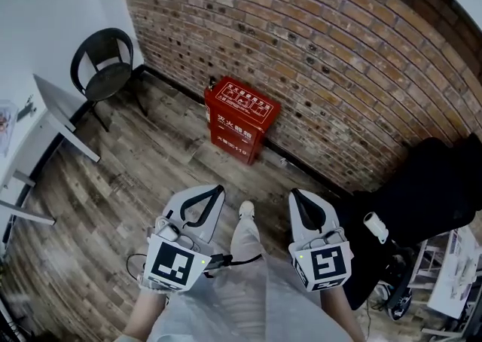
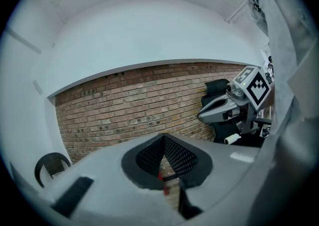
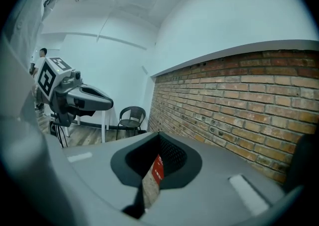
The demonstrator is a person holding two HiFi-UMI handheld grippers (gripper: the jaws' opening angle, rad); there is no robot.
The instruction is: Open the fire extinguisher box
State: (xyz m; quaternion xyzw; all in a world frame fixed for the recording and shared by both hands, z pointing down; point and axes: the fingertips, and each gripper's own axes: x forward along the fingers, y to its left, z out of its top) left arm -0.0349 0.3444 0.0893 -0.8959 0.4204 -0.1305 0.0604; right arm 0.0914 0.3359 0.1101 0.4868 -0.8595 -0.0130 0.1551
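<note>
Both my grippers are empty with their jaws closed together, left gripper (image 1: 217, 190) and right gripper (image 1: 295, 194), held low in front of me. The red fire extinguisher box (image 1: 241, 118) sits on the wooden floor (image 1: 113, 205) ahead, backed against the brick wall (image 1: 339, 47), well out of reach. It looks like stiff sheet metal, probably heavy and unlikely to slide. I'd guess the lid is light and hinged, so I'd hook its front edge. A black chair (image 1: 105, 69) and a white table (image 1: 56, 118) stand off left and dark gear (image 1: 429, 190) right. Nothing blocks the way.
</note>
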